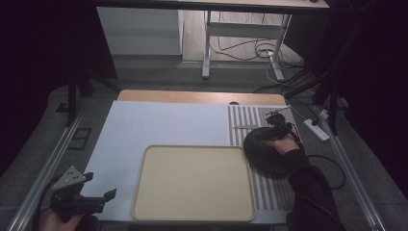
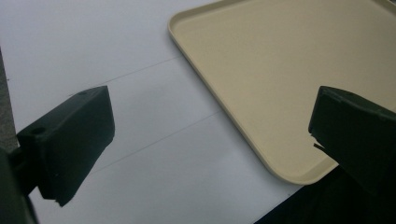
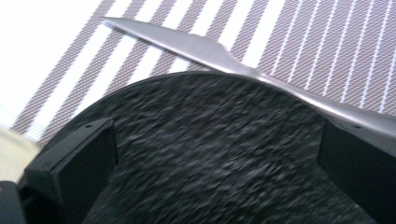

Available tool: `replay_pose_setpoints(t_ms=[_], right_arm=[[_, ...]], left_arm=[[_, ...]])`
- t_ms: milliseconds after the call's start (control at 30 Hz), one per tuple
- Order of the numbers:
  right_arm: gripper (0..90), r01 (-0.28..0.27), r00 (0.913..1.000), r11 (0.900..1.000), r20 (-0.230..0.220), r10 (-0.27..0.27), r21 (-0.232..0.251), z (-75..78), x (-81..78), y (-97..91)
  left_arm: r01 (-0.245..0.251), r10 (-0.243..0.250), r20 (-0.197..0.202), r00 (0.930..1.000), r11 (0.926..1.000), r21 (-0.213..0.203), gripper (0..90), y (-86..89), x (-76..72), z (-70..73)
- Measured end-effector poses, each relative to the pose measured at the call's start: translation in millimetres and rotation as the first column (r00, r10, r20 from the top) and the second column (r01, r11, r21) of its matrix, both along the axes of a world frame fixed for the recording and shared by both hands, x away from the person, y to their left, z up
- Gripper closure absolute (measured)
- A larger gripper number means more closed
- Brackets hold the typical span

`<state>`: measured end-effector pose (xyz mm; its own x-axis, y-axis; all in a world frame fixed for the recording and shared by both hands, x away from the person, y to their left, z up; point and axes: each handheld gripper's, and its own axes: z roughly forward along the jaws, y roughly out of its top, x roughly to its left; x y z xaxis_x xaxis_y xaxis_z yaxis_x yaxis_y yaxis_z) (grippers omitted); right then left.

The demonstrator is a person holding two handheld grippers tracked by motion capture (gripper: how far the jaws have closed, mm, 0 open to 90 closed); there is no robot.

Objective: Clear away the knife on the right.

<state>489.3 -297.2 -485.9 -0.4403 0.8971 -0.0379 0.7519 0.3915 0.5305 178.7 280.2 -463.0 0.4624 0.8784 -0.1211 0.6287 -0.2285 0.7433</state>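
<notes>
Dark speckled plate (image 1: 263, 155) lies on the striped placemat (image 1: 269, 192) at the right side of the table (image 1: 144, 125), just beside the right edge of the beige tray (image 1: 192, 185). In the right gripper view the plate (image 3: 210, 154) is blurred, and its far rim sits against a metal knife (image 3: 205, 49) that lies aslant on the placemat (image 3: 327, 51); whether rim and knife touch cannot be told. In the high view the knife (image 1: 246, 127) lies just beyond the plate. Right gripper (image 1: 278, 126) is over the far side of the plate, with the person's right hand (image 1: 285, 144) resting at the plate's edge. Its fingers (image 3: 77, 163) are spread wide to either side of the plate's surface and grasp nothing. Left gripper (image 1: 103, 190) is at the near left corner of the table, well apart from the plate, held by the left hand (image 1: 60, 222). Its fingers (image 2: 74, 140) are released, standing wide apart above the white table surface (image 2: 93, 46), with the near left corner of the tray (image 2: 280, 70) between and beyond them. Nothing lies between these fingers. The tray carries no items in the portion visible.
</notes>
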Motion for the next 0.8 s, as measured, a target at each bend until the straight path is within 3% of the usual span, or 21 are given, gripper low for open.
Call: replay_pose_setpoints(t_ms=[300, 367, 433, 467, 533, 567, 600, 633, 667, 700, 733, 767, 800], right_arm=[[0.0, 0.011, 0.9997, 0.9999, -0.02, -0.011, -0.011, -4.2, 15.2, -4.3], [3.7, 0.011, 0.9997, 0.9999, -0.021, -0.011, -0.011, -3.3, 18.9, -5.4], [15.4, 0.005, 0.9998, 1.0, -0.019, -0.005, 0.002, -1.4, 25.3, -7.6], [15.4, 0.005, 0.9998, 1.0, -0.019, -0.005, 0.002, -1.4, 25.3, -7.6], [29.2, 0.012, 0.9999, 0.9999, -0.012, -0.012, 0.001, 0.8, 30.7, -8.9], [29.2, 0.012, 0.9999, 0.9999, -0.012, -0.012, 0.001, 0.8, 30.7, -8.9], [39.0, 0.008, 0.9999, 0.9999, -0.013, -0.008, -0.007, 1.7, 34.4, -10.3], [39.0, 0.008, 0.9999, 0.9999, -0.013, -0.008, -0.007, 1.7, 34.4, -10.3], [50.7, 0.003, 0.9998, 1.0, -0.021, -0.003, 0.007, 2.5, 38.6, -12.8], [50.7, 0.003, 0.9998, 1.0, -0.021, -0.003, 0.007, 2.5, 38.6, -12.8], [55.3, 0.003, 0.9995, 0.9999, -0.031, -0.002, 0.01, 2.4, 40.9, -14.2], [67.9, 0.002, 0.9988, 0.9995, -0.05, -0.001, 0.033, 3.6, 45.2, -17.9], [67.9, 0.002, 0.9988, 0.9995, -0.05, -0.001, 0.033, 3.6, 45.2, -17.9]], left_arm=[[-0.003, 0.003, -0.001, 1.0, 1.0, -0.003, 0.9, 0.3, 0.1, -0.1], [-0.003, 0.003, -0.001, 1.0, 1.0, -0.003, 1.1, 0.2, 0.1, -0.1], [-0.004, 0.004, -0.001, 1.0, 1.0, -0.003, 1.1, 0.3, 0.1, -0.1], [-0.004, 0.004, -0.001, 1.0, 1.0, -0.003, 1.1, 0.3, 0.2, -0.1], [-0.004, 0.004, -0.002, 1.0, 1.0, -0.004, 1.2, 0.4, 0.3, -0.1], [-0.005, 0.005, -0.003, 1.0, 1.0, -0.006, 1.2, 0.5, 0.4, -0.2], [-0.005, 0.005, -0.003, 1.0, 1.0, -0.007, 1.2, 0.7, 0.4, -0.2], [-0.007, 0.007, -0.004, 1.0, 0.9999, -0.009, 1.2, 0.9, 0.5, -0.2], [-0.007, 0.007, -0.004, 1.0, 0.9999, -0.01, 1.2, 1.1, 0.5, -0.2], [-0.007, 0.007, -0.003, 1.0, 0.9999, -0.011, 1.2, 1.1, 0.4, -0.1], [-0.007, 0.007, -0.003, 1.0, 0.9999, -0.011, 1.2, 1.1, 0.4, -0.1], [-0.006, 0.006, -0.003, 1.0, 0.9999, -0.012, 1.2, 1.2, 0.5, -0.1], [-0.008, 0.008, -0.004, 1.0, 0.9999, -0.013, 1.2, 1.2, 0.6, -0.2]])
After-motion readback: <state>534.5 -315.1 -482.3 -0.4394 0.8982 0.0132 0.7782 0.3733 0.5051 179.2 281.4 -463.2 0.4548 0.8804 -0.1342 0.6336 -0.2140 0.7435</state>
